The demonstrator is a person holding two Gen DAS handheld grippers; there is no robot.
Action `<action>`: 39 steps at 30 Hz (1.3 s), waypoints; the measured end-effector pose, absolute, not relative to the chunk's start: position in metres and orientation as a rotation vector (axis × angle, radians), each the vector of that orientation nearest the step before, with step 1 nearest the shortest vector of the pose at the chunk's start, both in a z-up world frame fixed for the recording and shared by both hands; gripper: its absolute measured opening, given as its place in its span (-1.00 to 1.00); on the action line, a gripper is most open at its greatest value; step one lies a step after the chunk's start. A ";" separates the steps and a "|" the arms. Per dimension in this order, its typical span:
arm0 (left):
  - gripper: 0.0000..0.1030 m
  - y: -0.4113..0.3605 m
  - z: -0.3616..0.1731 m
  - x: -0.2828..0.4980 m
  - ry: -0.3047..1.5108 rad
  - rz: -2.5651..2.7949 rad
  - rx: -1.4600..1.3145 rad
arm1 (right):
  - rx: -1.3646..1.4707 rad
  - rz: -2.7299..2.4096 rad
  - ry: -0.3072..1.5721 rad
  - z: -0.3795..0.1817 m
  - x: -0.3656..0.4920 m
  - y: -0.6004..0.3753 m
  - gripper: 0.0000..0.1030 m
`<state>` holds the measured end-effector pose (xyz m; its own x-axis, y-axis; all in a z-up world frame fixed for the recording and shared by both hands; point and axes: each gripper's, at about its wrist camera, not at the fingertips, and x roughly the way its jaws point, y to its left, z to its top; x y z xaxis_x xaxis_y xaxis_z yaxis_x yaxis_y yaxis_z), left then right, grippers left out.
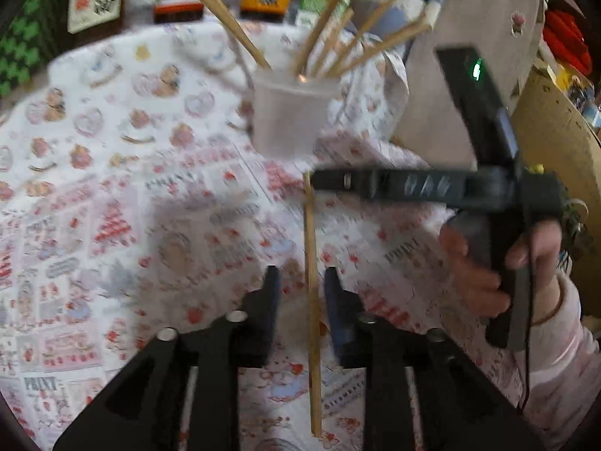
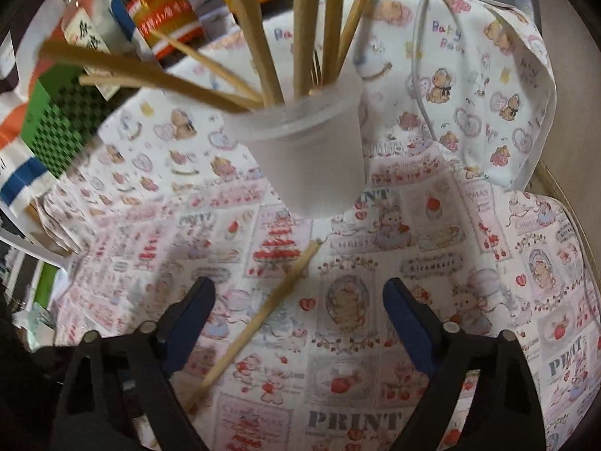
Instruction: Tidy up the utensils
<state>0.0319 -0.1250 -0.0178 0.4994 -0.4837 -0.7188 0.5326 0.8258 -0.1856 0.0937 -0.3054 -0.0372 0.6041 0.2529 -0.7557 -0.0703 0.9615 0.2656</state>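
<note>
Left claw [image 1: 302, 300] narrowly spread around loose bamboo chopstick [image 1: 311, 300] on cloth-covered bench [image 1: 112, 188], unpinched; right claw [image 2: 298, 315] spread wide. Risk: stick rolling away, or nudging translucent plastic cup [image 2: 304, 158] over

Left gripper [image 1: 300, 282] with black angular arms, dark blue pads, round silver screws, right gripper [image 2: 298, 293] of the same black build with blue pads, green light on its body, thin black cable, hand [image 1: 488, 263] in pale pink sleeve [image 1: 556, 357]
</note>
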 end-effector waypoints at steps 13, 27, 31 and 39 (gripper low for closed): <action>0.21 -0.054 0.032 0.036 0.520 -0.144 -0.014 | -0.027 0.108 0.930 -0.052 0.107 -0.266 -0.07; 0.46 -0.001 0.049 0.027 0.361 0.121 -0.167 | 0.278 0.320 0.874 -0.032 0.089 -0.310 -0.88; 0.46 -0.002 0.050 0.025 0.360 0.120 -0.165 | 0.258 0.336 0.696 0.000 0.067 -0.318 -0.88; 0.46 -0.011 0.052 0.019 0.328 0.120 -0.129 | 0.230 0.348 0.339 0.065 0.009 -0.323 -0.88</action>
